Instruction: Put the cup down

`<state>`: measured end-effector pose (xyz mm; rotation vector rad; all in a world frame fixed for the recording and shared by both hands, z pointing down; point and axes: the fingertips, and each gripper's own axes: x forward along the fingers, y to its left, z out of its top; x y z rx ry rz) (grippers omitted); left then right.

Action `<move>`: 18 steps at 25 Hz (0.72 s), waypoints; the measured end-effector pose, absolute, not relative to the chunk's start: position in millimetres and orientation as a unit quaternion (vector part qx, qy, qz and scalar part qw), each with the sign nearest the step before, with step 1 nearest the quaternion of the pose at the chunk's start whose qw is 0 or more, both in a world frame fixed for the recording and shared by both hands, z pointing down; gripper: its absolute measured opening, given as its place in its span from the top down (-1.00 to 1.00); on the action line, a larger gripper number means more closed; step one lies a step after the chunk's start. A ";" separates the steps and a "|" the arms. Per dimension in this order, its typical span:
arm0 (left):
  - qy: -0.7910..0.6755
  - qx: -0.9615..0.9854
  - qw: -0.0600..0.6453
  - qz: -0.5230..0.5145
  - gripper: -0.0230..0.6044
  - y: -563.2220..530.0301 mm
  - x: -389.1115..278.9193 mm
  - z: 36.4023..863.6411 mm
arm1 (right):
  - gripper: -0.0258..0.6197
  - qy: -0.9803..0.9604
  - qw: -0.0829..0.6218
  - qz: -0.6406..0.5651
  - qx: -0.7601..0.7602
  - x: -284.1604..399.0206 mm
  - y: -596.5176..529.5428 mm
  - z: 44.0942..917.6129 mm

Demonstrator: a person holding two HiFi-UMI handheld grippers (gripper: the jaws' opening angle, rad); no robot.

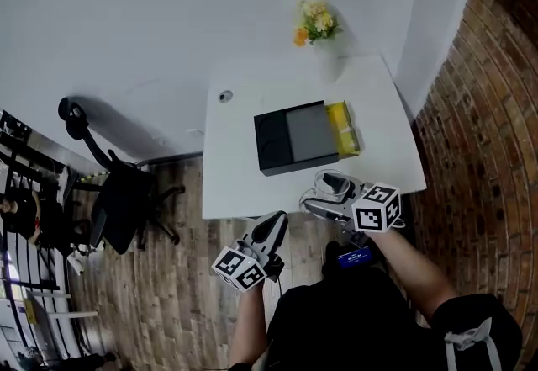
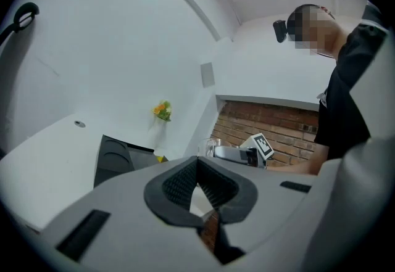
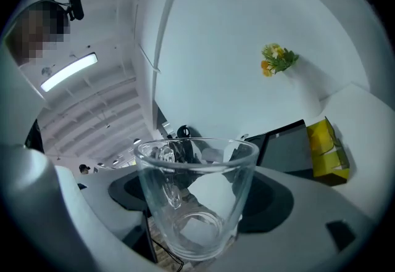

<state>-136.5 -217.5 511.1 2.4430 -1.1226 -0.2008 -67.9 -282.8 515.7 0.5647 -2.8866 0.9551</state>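
A clear glass cup [image 3: 194, 197] with a handle stands upright between my right gripper's jaws, which are shut on it. In the head view the cup [image 1: 334, 184] and the right gripper [image 1: 333, 194] hang at the front edge of the white table [image 1: 235, 167], near its right corner. My left gripper [image 1: 274, 228] is lower and to the left, over the floor just off the table's front edge. It is shut with nothing in it, and its pads meet at the tips [image 2: 197, 164]. The left gripper view also shows the cup [image 2: 211, 147] held ahead.
A black tray [image 1: 294, 138] lies mid-table with a yellow box [image 1: 343, 127] against its right side. A white vase of flowers [image 1: 318, 24] stands at the table's far edge. A black office chair [image 1: 118, 193] is to the left. A brick wall [image 1: 496, 108] is on the right.
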 end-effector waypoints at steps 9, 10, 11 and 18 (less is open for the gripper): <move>-0.402 0.886 0.221 -0.073 0.90 -260.8 -163.6 510.8 | -0.35 -0.930 0.030 0.316 0.188 -92.7 -325.6 520.7; -0.399 0.887 0.222 -0.074 0.90 -264.2 -166.6 511.4 | -0.35 -0.929 0.031 0.316 0.190 -96.3 -328.1 521.5; -0.396 0.888 0.222 -0.074 0.90 -267.8 -169.5 512.0 | -0.35 -0.928 0.031 0.316 0.192 -99.8 -330.7 521.6; -0.359 0.902 0.228 -0.068 0.90 -291.6 -188.6 508.8 | -0.35 -0.928 0.029 0.300 0.219 -120.8 -351.6 510.4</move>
